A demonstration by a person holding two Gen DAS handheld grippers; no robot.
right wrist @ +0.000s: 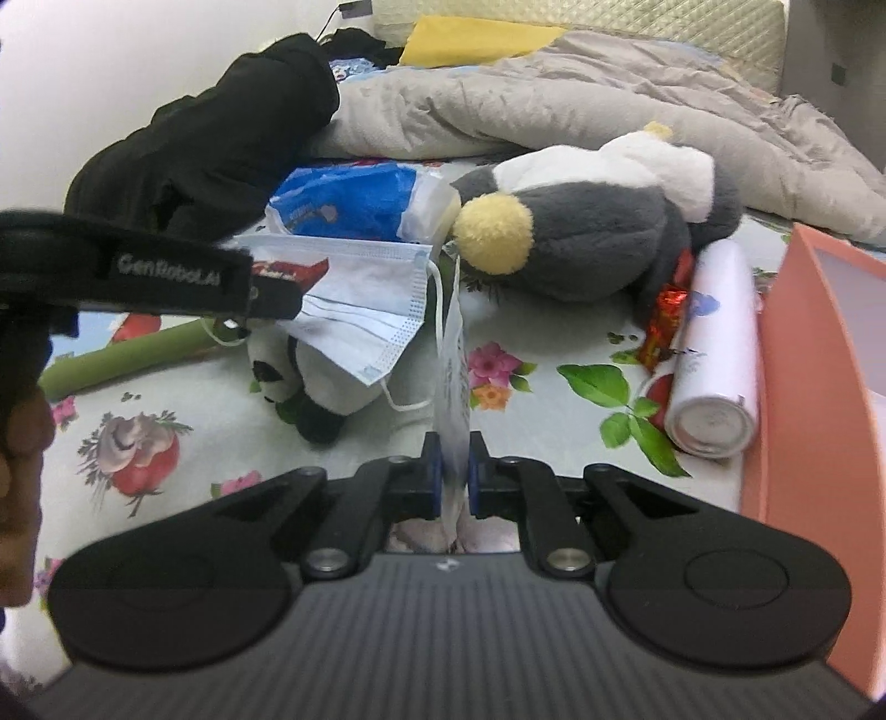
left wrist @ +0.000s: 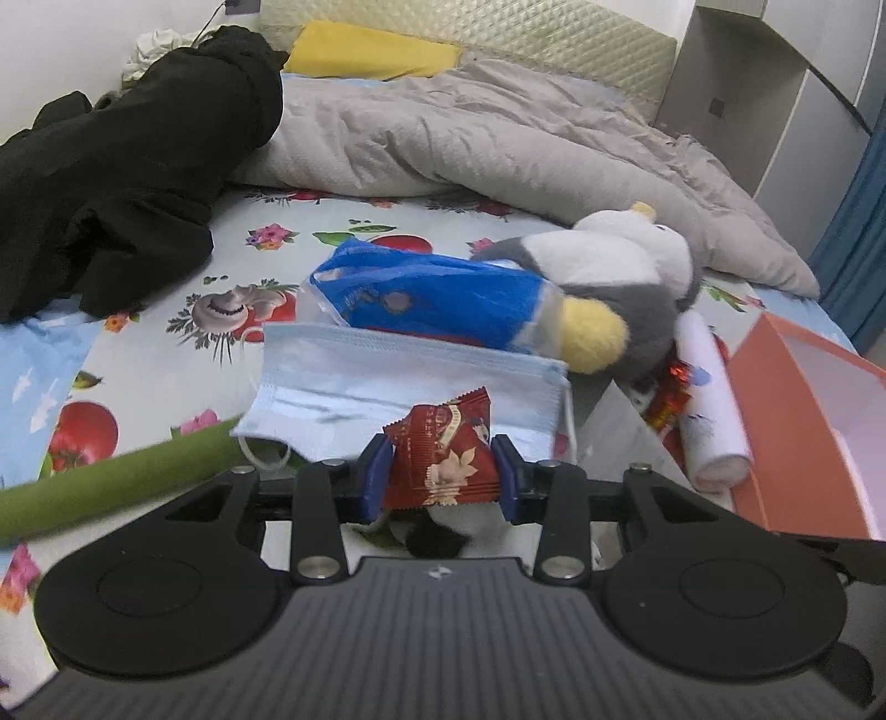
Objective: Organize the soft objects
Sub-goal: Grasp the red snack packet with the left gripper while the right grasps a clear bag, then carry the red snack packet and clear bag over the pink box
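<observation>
Under mask (right wrist: 365,310) — panda (right wrist: 310,387), right cam only.

The right tool (right wrist: 455,471) clamps a white printed packet (right wrist: 455,376) edge-on above the floral bedsheet (right wrist: 531,399), beside a face mask (right wrist: 365,310).

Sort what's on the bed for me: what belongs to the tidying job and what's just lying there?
Job: red snack packet in left gripper; white packet in right gripper; face mask; plush bird; panda plush; orange box.
Lying about: grey quilt; black clothing; yellow pillow.
</observation>
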